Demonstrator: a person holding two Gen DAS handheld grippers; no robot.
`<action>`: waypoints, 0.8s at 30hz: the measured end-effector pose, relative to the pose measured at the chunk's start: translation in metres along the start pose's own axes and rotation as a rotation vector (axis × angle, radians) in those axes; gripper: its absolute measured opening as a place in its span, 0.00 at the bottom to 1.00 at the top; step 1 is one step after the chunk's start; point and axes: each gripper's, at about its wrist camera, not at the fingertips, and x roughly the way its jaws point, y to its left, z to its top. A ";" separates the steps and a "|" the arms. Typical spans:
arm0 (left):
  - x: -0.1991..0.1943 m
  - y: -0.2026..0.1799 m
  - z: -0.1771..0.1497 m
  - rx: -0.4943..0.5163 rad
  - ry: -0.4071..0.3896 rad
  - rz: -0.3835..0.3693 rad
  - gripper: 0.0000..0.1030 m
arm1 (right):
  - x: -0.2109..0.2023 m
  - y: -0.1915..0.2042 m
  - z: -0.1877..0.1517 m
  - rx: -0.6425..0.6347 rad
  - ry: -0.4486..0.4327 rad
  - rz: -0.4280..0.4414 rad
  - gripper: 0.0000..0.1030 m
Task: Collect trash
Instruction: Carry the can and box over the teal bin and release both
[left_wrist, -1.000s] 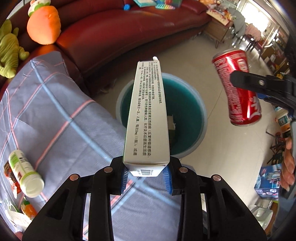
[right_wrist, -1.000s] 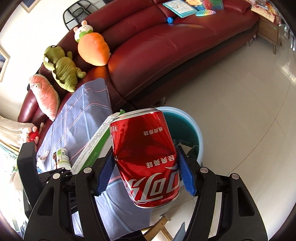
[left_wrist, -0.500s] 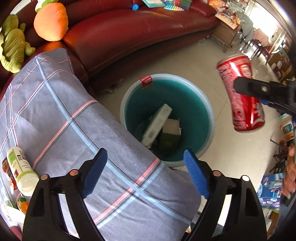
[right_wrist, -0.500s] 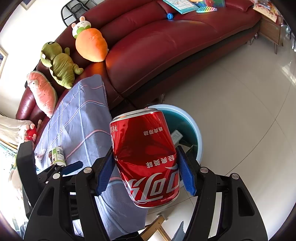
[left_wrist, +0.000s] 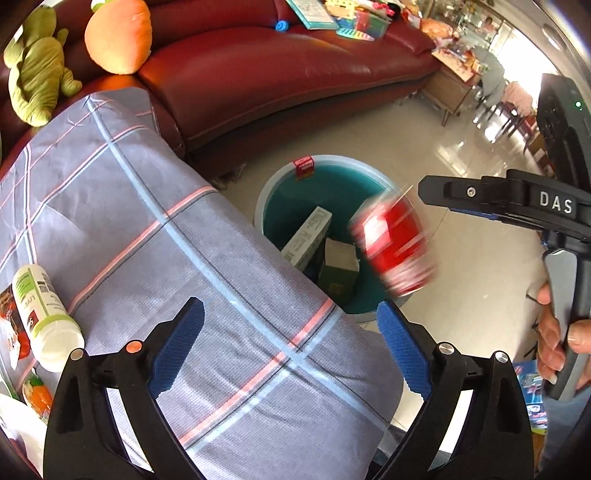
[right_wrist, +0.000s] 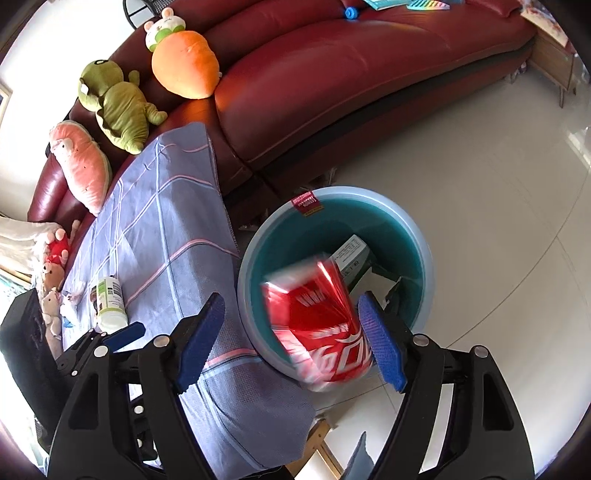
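A red cola can (right_wrist: 317, 325) is blurred in mid-air, falling between my open right gripper (right_wrist: 291, 332) fingers toward the teal bin (right_wrist: 424, 280) on the floor. The can also shows in the left wrist view (left_wrist: 395, 251) over the bin's rim (left_wrist: 266, 206). A grey carton (left_wrist: 306, 238) and a green box (left_wrist: 338, 273) lie inside the bin. My left gripper (left_wrist: 291, 339) is open and empty above the plaid cloth (left_wrist: 147, 229). A white bottle with a green label (left_wrist: 40, 314) lies on the cloth at the left.
A red leather sofa (left_wrist: 258, 74) curves behind the bin, with plush toys (right_wrist: 118, 103) on it. Snack wrappers (left_wrist: 14, 332) lie at the cloth's left edge. A wooden side table (left_wrist: 454, 88) stands at the far right on the tiled floor (right_wrist: 480, 184).
My left gripper opened and the grey carton dropped into the bin. My right gripper has now opened too, and the cola can is falling toward the bin.
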 end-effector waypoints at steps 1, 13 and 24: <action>-0.002 0.002 -0.001 -0.005 -0.002 -0.001 0.92 | 0.000 0.001 0.000 0.000 0.004 -0.002 0.71; -0.025 0.023 -0.020 -0.049 -0.025 -0.011 0.92 | -0.007 0.029 -0.018 -0.047 0.037 -0.054 0.78; -0.066 0.052 -0.048 -0.100 -0.094 -0.010 0.95 | -0.022 0.084 -0.039 -0.132 0.027 -0.071 0.81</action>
